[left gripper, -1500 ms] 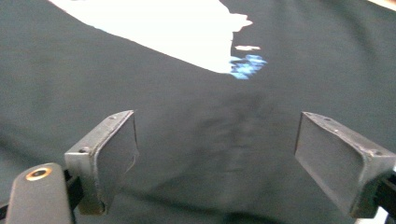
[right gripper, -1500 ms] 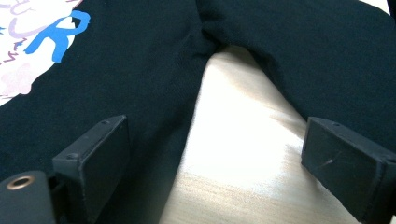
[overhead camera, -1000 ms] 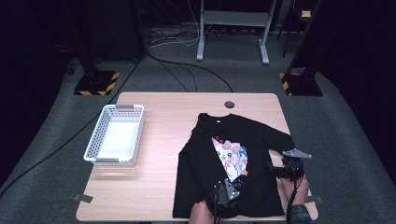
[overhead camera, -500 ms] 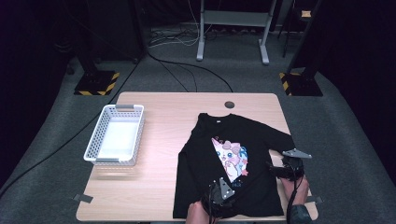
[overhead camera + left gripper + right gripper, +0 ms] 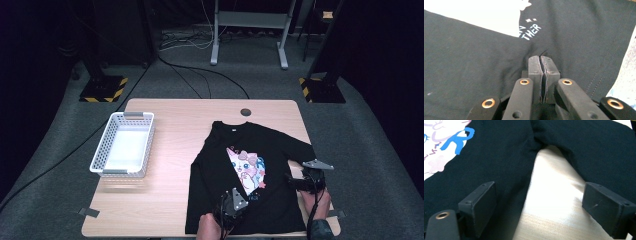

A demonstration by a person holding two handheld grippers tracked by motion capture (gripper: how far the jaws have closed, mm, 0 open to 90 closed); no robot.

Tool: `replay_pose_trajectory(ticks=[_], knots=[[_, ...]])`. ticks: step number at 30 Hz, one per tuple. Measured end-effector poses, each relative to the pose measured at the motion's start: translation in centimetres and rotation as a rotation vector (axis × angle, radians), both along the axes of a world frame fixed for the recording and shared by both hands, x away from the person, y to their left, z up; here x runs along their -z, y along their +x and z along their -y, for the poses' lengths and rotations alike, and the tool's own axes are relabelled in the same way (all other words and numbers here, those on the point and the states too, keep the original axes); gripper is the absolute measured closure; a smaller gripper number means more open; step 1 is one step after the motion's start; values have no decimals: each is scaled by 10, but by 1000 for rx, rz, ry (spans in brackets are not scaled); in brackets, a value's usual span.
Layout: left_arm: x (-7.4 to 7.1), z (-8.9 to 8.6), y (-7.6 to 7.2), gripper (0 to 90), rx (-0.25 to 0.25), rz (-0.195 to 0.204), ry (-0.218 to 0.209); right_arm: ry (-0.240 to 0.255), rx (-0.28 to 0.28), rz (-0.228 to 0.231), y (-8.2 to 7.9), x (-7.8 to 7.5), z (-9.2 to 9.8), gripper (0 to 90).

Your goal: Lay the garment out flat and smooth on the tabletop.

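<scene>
on the bench's left half a white basket (image 5: 123,150) stands empty, well apart from the work. the black t-shirt (image 5: 240,175) lies flat over the right half, collar toward the far edge, hem at the near edge, its printed front partly covered by a folded-over flap. near the hem, the left gripper (image 5: 540,65) has just been closing; its jaws now meet, seemingly on a small pinch of the shirt's cloth, though how much fabric is caught is hard to tell. toward the bench's right edge, the right gripper (image 5: 537,206) hovers with jaws spread wide astride the gap between the shirt's body and its sleeve, holding nothing. to fold cleanly, i'd judge the left pinch should take both layers and lift slowly, while the right closes on the side seam first.
</scene>
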State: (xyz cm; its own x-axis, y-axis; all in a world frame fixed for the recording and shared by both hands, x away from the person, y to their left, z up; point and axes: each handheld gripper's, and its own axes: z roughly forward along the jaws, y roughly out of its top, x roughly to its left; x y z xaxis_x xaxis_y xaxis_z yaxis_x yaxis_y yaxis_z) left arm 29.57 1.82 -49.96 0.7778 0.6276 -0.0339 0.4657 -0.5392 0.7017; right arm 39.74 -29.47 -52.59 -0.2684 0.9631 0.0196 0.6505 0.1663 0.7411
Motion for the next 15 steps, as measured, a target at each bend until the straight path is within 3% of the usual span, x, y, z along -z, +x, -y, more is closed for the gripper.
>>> replay_pose_trajectory(ticks=[7,15], knots=[[-7,-21,3,877,-38,24,-59,0,0,0,0,0,0,116],[-17,-61,9,878,-138,54,-134,0,0,0,0,0,0,116]])
